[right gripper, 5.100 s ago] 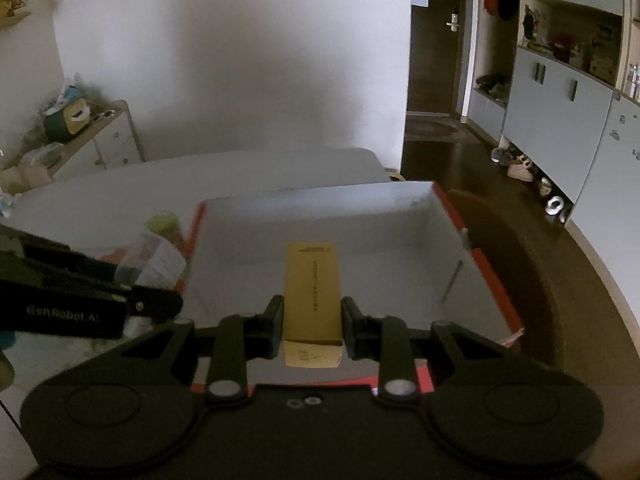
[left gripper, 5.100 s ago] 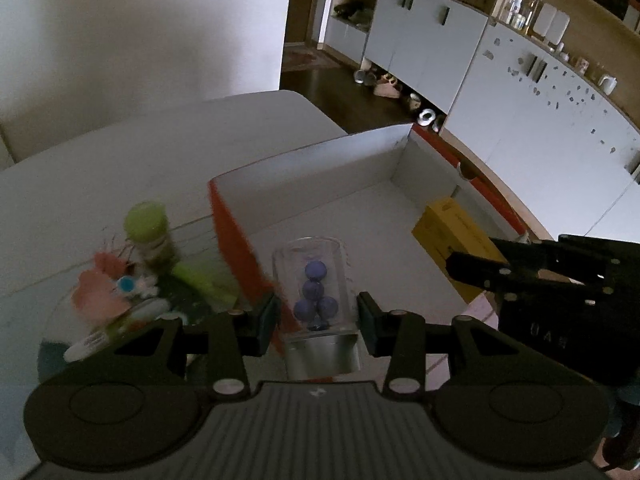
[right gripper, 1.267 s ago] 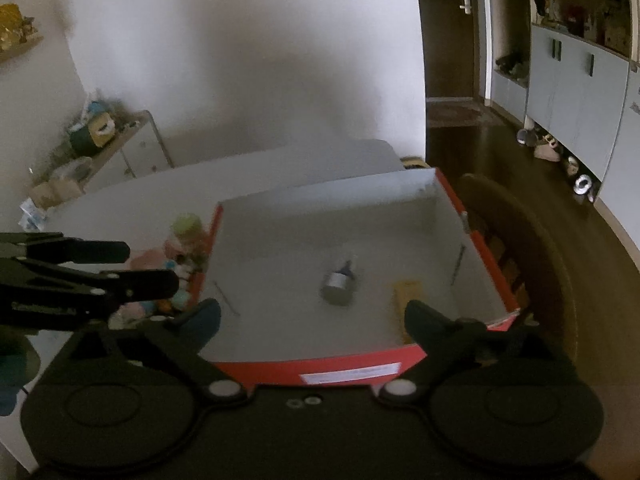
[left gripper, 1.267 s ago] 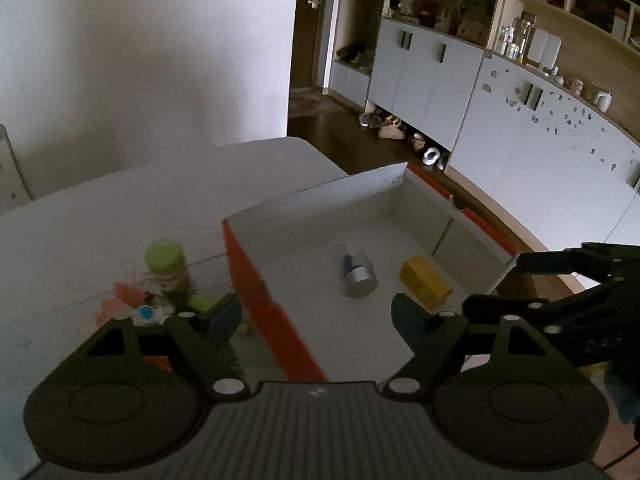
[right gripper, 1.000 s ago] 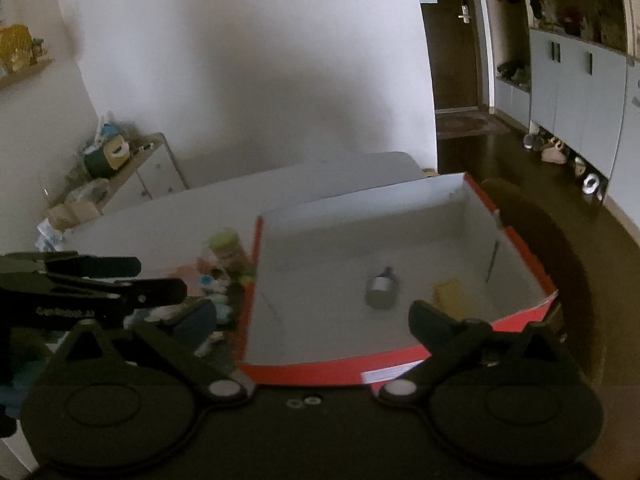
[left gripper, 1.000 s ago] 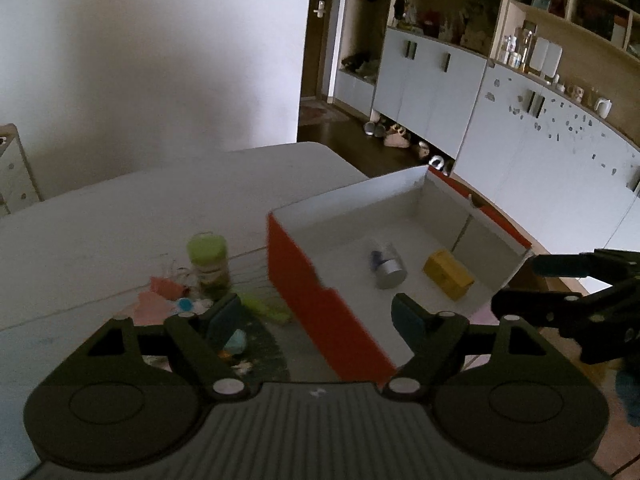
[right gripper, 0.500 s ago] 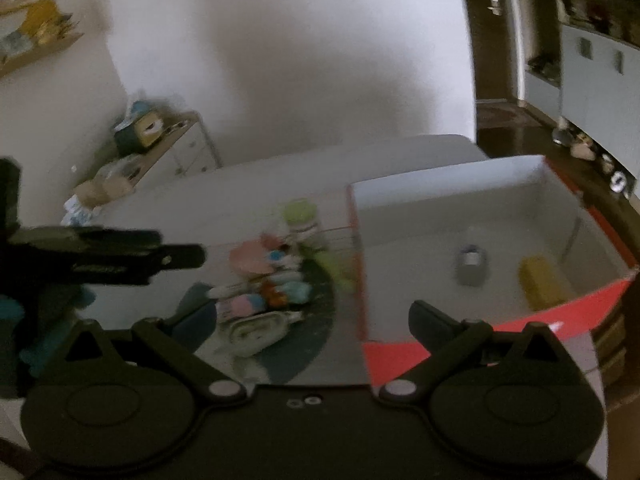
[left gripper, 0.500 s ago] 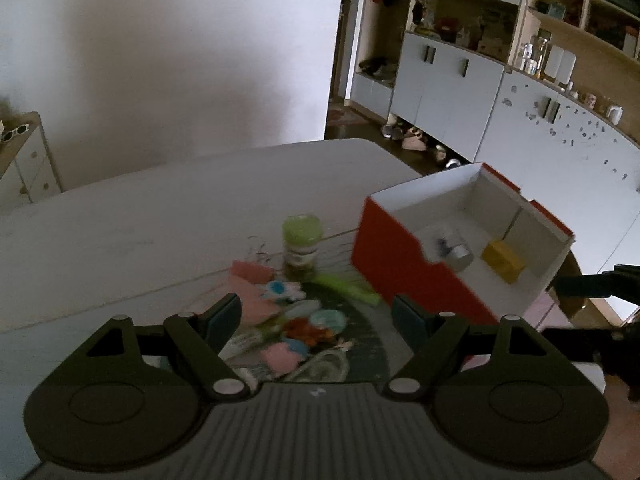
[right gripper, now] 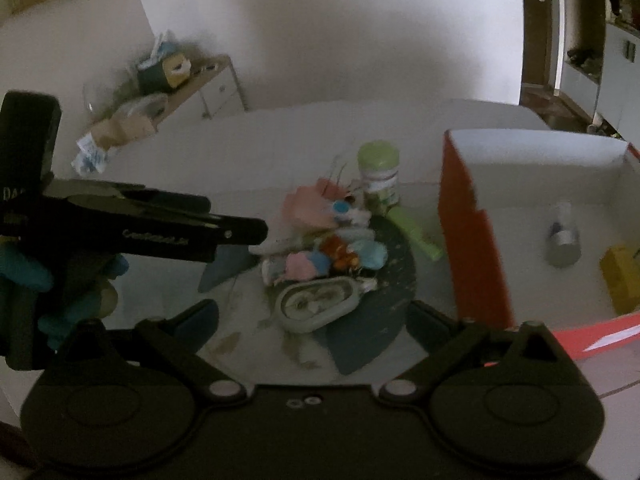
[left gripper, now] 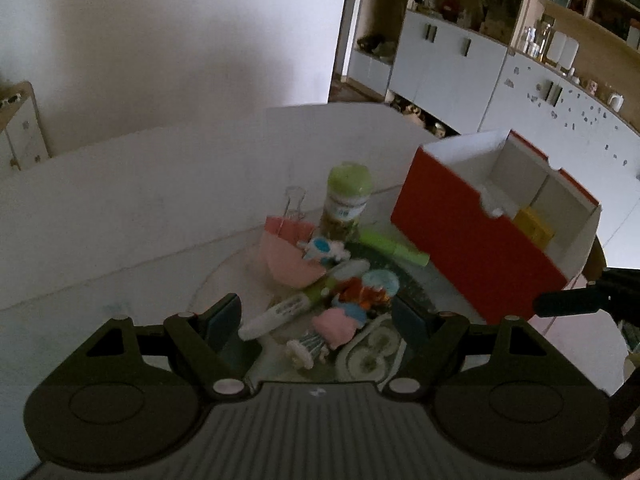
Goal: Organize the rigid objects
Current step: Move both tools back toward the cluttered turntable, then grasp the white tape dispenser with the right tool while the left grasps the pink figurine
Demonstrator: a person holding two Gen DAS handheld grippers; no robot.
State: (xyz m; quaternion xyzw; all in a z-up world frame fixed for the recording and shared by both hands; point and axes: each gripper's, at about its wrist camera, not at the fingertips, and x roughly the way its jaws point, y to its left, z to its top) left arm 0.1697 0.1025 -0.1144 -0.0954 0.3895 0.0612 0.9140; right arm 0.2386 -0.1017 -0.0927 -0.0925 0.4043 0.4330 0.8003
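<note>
Spreading across both wrist views is a white table (left gripper: 168, 200), the largest thing in sight. On its right side stands a red box (left gripper: 472, 248) with white inner walls, open at the top. Inside it, in the right wrist view, a clear small cylinder container (right gripper: 562, 236) lies on its side on the box floor, and a yellow box (right gripper: 622, 280) sits to the right of it, near the front corner. Just left of the red box, a dark round mat (right gripper: 384, 300) on the table carries a heap of small objects. At the far edge of the heap a jar with a green lid (left gripper: 347, 200) stands upright. A green tube (left gripper: 394, 246) lies between the jar and the red box. A pink clip (left gripper: 286, 256) sits left of the jar, a white pen (left gripper: 280, 312) lies at the near side, and a pale oval case (right gripper: 320, 306) rests nearest the cameras. The left gripper (left gripper: 318, 316) hangs over the near part of the heap, its tongs wide apart and holding nothing. The right gripper (right gripper: 312, 320) also hangs over the mat with its tongs spread wide and empty. The smaller toys in the heap are too blurred to name.
</note>
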